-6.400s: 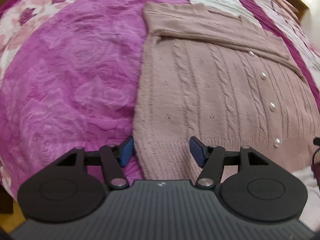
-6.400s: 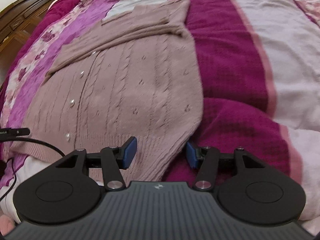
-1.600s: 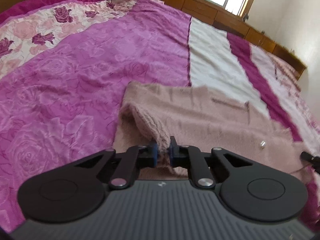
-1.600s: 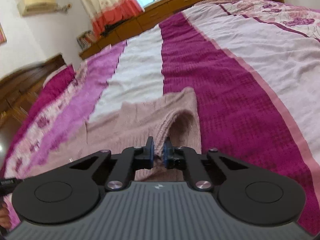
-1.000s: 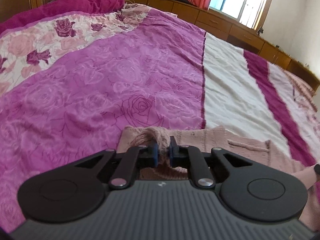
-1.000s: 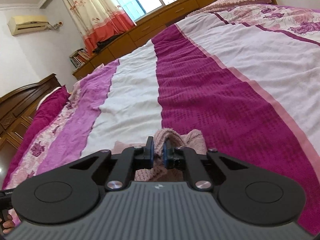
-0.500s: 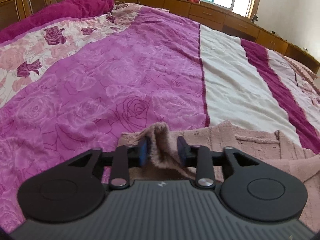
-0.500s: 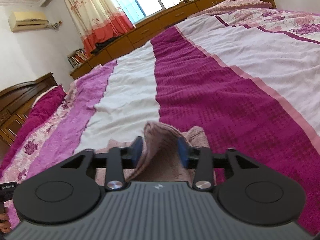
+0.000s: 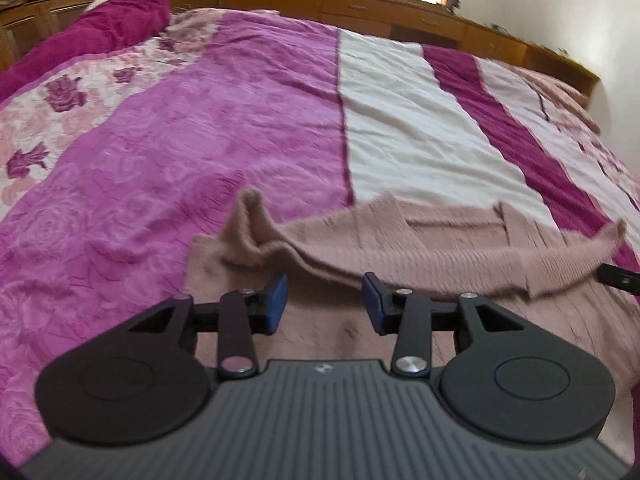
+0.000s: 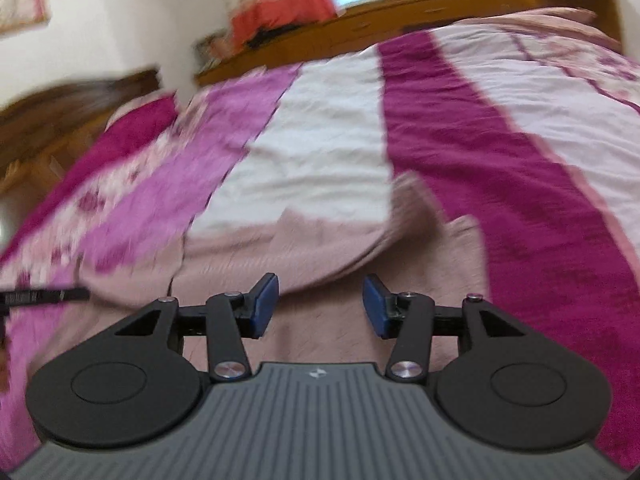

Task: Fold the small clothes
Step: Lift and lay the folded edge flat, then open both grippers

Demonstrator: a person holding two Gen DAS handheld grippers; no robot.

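Pink cable-knit cardigan point(image 9: 420, 248) lies folded across the bed point(image 9: 224, 128), on the magenta and white stripes of the bedspread point(image 10: 332, 120), nearer the bed's near edge than the far wooden headboard side. Its folded-over hem sits loose, with 1 peak standing up at each end.

Left gripper point(image 9: 324, 300): jaws have just been opening; blue pads point(image 9: 276, 300) part way apart, gripping nothing, the hem just beyond them.

Right gripper point(image 10: 320, 304): jaws have just been opening; pads apart, nothing gripped, knit lying below the gap. Right wrist view is motion-blurred.
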